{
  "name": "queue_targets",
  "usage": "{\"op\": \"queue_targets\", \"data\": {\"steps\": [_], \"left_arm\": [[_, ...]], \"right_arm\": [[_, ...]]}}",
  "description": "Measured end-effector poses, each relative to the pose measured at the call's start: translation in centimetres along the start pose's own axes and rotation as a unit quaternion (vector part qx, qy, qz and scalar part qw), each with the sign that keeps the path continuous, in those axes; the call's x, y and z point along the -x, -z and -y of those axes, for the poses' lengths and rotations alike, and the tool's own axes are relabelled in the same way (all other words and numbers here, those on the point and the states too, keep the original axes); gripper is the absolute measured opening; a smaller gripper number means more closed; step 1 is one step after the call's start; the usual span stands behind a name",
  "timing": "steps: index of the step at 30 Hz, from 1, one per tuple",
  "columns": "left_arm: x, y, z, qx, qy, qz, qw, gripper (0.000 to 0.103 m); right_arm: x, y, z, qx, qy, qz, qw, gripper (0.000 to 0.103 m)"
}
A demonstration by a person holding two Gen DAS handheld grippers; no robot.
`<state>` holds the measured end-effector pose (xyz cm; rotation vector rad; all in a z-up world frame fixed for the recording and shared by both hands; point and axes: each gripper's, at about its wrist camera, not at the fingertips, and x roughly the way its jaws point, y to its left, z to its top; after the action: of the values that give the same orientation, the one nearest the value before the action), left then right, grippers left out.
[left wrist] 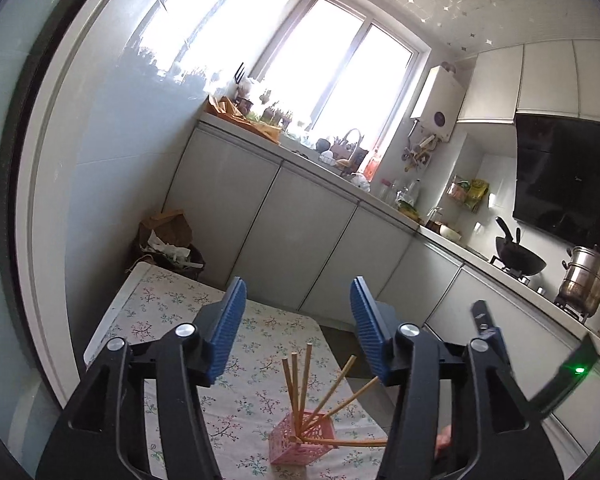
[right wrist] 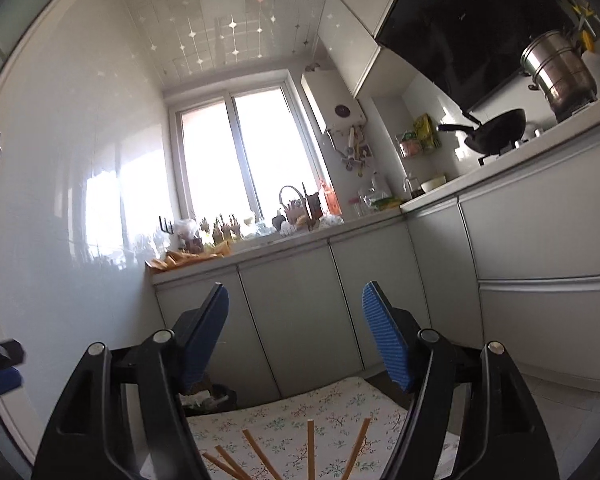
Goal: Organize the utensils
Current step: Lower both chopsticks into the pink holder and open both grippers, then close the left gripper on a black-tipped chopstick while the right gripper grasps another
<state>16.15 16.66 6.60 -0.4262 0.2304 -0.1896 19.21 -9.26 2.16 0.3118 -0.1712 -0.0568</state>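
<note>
Holding both tools above the small table, you have nothing in either one. Your left gripper has its blue pads spread apart with only air between them, and it looks out over the flowered tablecloth toward the grey cabinets. Your right gripper is likewise released, its jaws wide and empty, aimed at the window and the cluttered counter beneath it.

Your utensils, the wooden chopsticks, stand in the pink holder on the tablecloth, low between your left fingers. They fan outward, some nearly upright and others leaning far toward the right, one lying almost flat across the holder's rim. From your right camera you see only their upper ends splayed along the bottom edge; the holder itself is out of view there. A wok and a steel pot sit on the stove at right.
</note>
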Motion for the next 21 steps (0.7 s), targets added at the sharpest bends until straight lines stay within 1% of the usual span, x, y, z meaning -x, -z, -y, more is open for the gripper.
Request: {"op": "queue_targets", "data": {"steps": [1,2,3,4,5,6,7,8,9,10,11,13,16,19,21], "left_arm": [[0.1,0.0,0.2,-0.002,0.0,-0.001,1.0,0.057],[0.2,0.1,0.6,-0.006,-0.001,-0.001,1.0,0.058],[0.3,0.1,0.8,-0.008,-0.001,-0.001,1.0,0.064],[0.4,0.3,1.2,-0.009,0.0,-0.003,1.0,0.07],[0.6,0.4,1.5,-0.01,0.001,-0.004,0.9999,0.073],[0.8,0.5,1.7,-0.011,0.002,-0.006,0.9999,0.082],[0.9,0.6,2.1,-0.013,0.004,-0.009,0.9999,0.088],[1.0,0.7,2.5,-0.018,0.006,-0.013,0.9997,0.091],[1.1,0.9,2.8,-0.022,0.007,-0.016,0.9996,0.096],[1.2,1.0,3.2,-0.026,0.007,-0.017,0.9995,0.096],[1.3,1.3,3.7,-0.034,0.006,-0.02,0.9992,0.096],[1.2,1.7,4.3,-0.045,0.002,-0.032,0.9985,0.096],[0.8,2.8,5.4,-0.055,0.007,-0.062,0.9965,0.096],[0.5,4.4,6.3,-0.072,0.004,-0.087,0.9936,0.096],[0.1,5.7,7.0,-0.092,-0.001,-0.11,0.9897,0.096]], "right_arm": [[0.7,-0.5,0.2,0.001,0.003,0.004,1.0,0.079],[1.7,-1.0,0.6,0.0,0.01,0.009,1.0,0.082],[2.6,-1.3,1.1,0.001,0.017,0.009,1.0,0.089],[3.0,-1.5,1.4,0.003,0.021,0.007,1.0,0.092],[3.6,-1.6,1.7,0.011,0.028,-0.001,1.0,0.094],[4.1,-1.6,2.0,0.02,0.034,-0.01,0.999,0.097],[4.4,-1.4,2.1,0.027,0.039,-0.016,0.999,0.097],[4.8,-1.3,2.4,0.038,0.046,-0.028,0.998,0.097],[5.1,-1.0,2.7,0.048,0.051,-0.04,0.997,0.097],[5.2,-0.8,2.9,0.058,0.054,-0.051,0.996,0.097],[5.3,-0.5,3.1,0.075,0.063,-0.071,0.993,0.097],[5.4,0.0,3.5,0.09,0.074,-0.099,0.988,0.097],[5.6,0.8,4.8,0.086,0.086,-0.15,0.981,0.097],[6.0,1.5,5.8,0.081,0.1,-0.183,0.975,0.097],[6.4,1.9,6.4,0.079,0.107,-0.202,0.97,0.097]]}}
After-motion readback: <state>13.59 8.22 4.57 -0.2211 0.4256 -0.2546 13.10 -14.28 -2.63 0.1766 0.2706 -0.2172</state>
